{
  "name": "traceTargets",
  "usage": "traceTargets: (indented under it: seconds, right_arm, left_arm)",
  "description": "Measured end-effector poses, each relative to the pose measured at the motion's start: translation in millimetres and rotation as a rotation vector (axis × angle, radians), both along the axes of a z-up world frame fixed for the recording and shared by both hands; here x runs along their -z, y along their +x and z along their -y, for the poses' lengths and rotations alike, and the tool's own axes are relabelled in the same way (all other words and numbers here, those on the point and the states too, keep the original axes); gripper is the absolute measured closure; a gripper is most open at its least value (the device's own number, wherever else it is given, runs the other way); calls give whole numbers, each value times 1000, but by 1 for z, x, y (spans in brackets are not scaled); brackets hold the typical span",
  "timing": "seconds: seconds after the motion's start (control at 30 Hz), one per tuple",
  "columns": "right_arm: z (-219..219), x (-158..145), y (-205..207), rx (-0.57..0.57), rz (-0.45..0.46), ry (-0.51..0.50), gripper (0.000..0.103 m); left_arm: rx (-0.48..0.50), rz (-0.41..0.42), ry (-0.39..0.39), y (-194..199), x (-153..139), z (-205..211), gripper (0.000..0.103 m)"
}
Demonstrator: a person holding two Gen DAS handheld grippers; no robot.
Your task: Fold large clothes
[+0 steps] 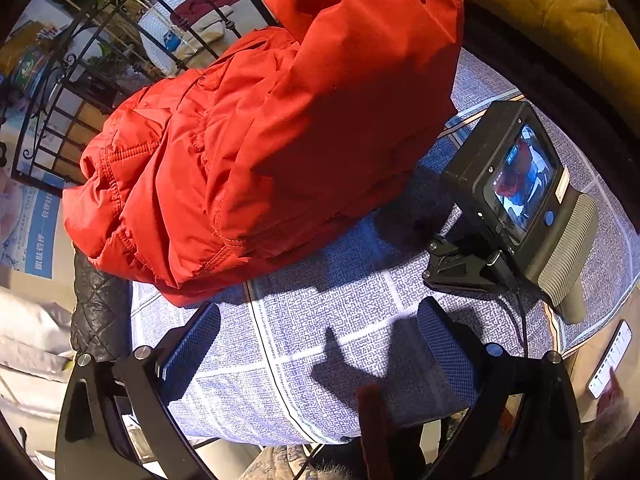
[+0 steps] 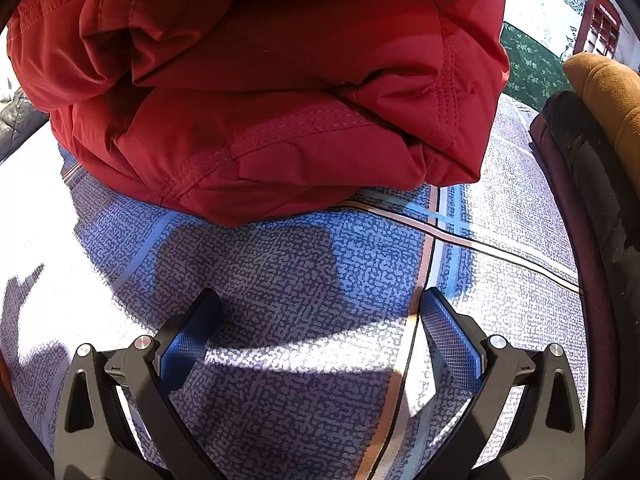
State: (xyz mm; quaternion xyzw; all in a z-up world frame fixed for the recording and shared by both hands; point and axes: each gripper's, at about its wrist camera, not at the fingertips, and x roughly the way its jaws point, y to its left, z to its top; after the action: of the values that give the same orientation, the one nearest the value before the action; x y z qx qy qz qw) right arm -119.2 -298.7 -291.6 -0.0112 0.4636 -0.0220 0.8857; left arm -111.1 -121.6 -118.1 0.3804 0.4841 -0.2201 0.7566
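Both grippers, left (image 1: 318, 336) and right (image 2: 320, 320), gape empty before the folded red jacket (image 1: 256, 152)

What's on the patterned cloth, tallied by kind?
Red jacket: 1
Handheld gripper unit, the right one: 1
Total: 2
A phone lies just off the cloth's edge, not counted.

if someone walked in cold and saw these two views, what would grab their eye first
The bright red padded jacket, bundled in thick folds on the blue-and-white patterned cloth, fills the upper part of both views. Next is the other handheld gripper unit with its lit screen, resting on the cloth right of the jacket in the left wrist view. Both the left gripper and the right gripper are open and empty, short of the jacket.
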Motion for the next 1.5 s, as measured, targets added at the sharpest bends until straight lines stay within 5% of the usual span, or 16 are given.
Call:
traceTargets:
  seconds: [1.5]
  right_arm:
    - [0, 0, 0, 1, 3, -1, 4]
  left_arm:
    - [-21, -5, -6, 3, 0, -1, 6]
